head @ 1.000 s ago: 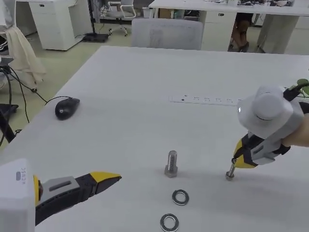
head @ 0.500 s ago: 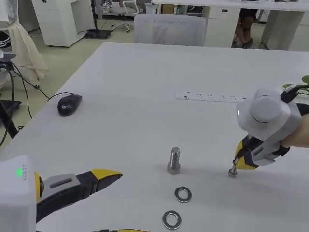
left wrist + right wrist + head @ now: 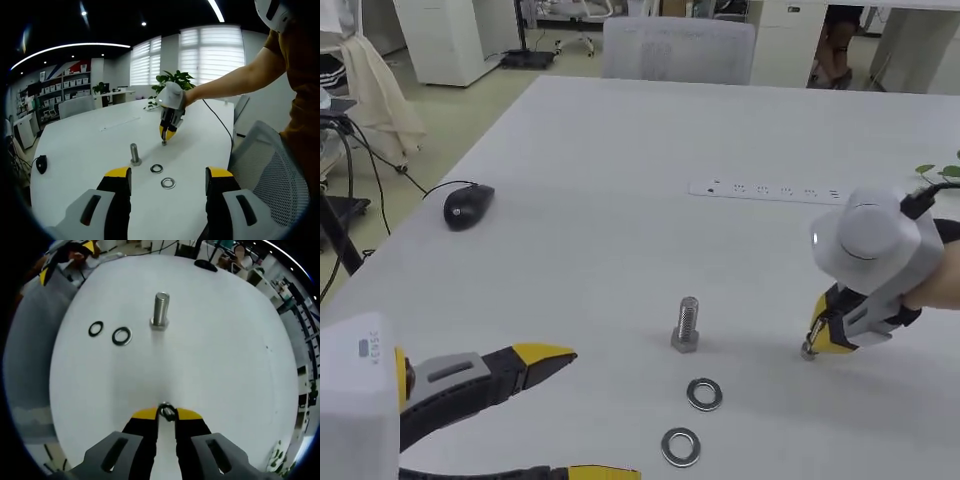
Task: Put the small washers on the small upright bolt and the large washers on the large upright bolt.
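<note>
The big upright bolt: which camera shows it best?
The right gripper view: the large bolt looks largest there, centred, with nothing in front and its thread and hex base plain. The head view shows it smaller but sharp; the left gripper view shows it tiny and far off.

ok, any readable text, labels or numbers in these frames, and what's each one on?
Nothing here is legible.
Short dark marking on the white housing of the left gripper: too blurred to read.
Small marks along the power strip: too small to read.
</note>
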Demonstrator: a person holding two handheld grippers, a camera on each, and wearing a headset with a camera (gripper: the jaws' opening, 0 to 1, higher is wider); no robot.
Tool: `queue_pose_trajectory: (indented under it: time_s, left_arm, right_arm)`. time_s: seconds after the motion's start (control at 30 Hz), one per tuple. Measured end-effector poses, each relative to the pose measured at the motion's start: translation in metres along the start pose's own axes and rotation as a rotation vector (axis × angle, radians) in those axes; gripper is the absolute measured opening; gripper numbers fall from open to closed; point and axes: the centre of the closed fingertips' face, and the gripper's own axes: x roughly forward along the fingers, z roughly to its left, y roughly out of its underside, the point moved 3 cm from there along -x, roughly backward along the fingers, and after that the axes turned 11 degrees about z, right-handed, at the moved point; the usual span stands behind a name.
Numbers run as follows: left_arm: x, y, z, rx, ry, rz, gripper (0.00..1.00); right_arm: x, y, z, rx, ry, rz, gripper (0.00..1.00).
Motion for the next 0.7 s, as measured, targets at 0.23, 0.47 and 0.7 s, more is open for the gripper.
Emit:
queue_pose_trajectory:
  time_s: [0.23,0.47,0.7]
  left_arm:
    - [0.0016,0.0008,0.0012,-0.002,0.002,0.003,0.59]
    - [0.0016,0.0004,0.0014,-0.001,0.004,0.005,0.59]
    - [0.0006,0.0015,0.0009,-0.002,0.002,0.009,0.59]
  right_arm:
    - [0.0031,0.0012,0.0021,0.004,-0.009,0.005,0.13]
    - [0.0054,0.0014,0.0033,0.011,-0.013,0.002,0.13]
    - [0.0062,0.0000,0.0032,0.012,-0.010,-0.016,0.14]
